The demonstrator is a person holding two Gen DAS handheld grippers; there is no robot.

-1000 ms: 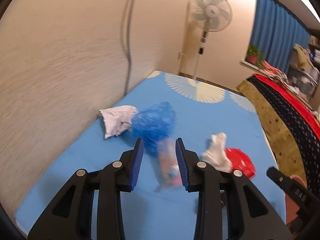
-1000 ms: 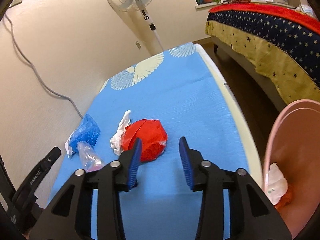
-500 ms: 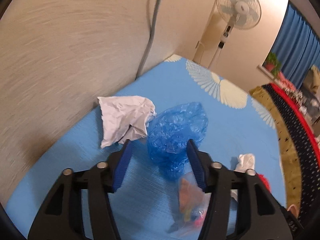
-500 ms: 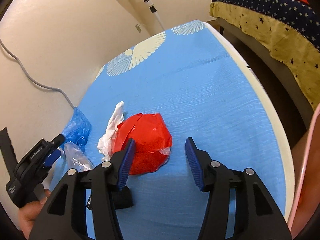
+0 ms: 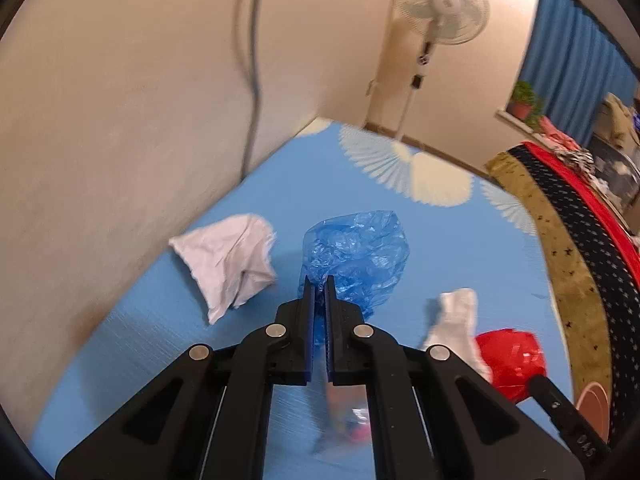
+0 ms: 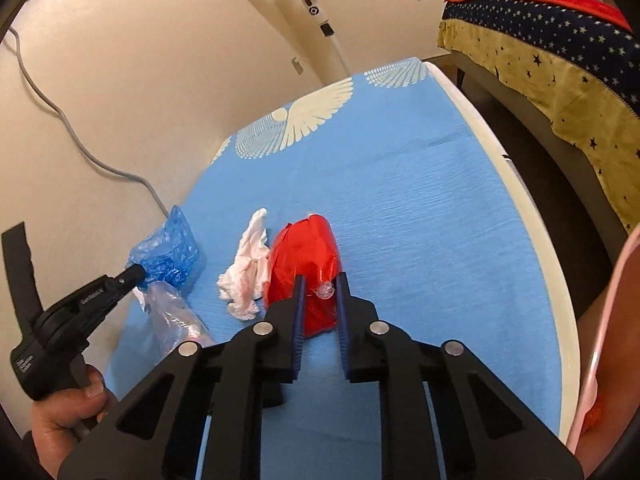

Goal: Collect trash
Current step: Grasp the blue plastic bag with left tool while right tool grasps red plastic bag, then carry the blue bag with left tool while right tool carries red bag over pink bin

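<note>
My left gripper [image 5: 319, 285] is shut on the near edge of a crumpled blue plastic bag [image 5: 357, 254] on the blue mat [image 5: 460, 264]; it also shows in the right wrist view [image 6: 170, 250]. My right gripper [image 6: 321, 285] is shut on a red plastic wrapper [image 6: 306, 258], which also shows in the left wrist view [image 5: 508, 360]. A white crumpled paper [image 5: 228, 258] lies left of the blue bag. A white tissue [image 6: 248, 272] lies between the two bags. A clear wrapper [image 6: 172, 318] lies near my left gripper.
A beige wall [image 5: 120, 120] with a hanging cable [image 5: 254, 80] borders the mat on the left. A standing fan [image 5: 440, 4] is at the far end. A star-patterned bed [image 6: 560, 52] is to the right. A pink bin's rim [image 6: 612, 320] is at the right edge.
Both grippers have closed: the left on the blue bag, the right on the red wrapper. Both moved forward onto their items.
</note>
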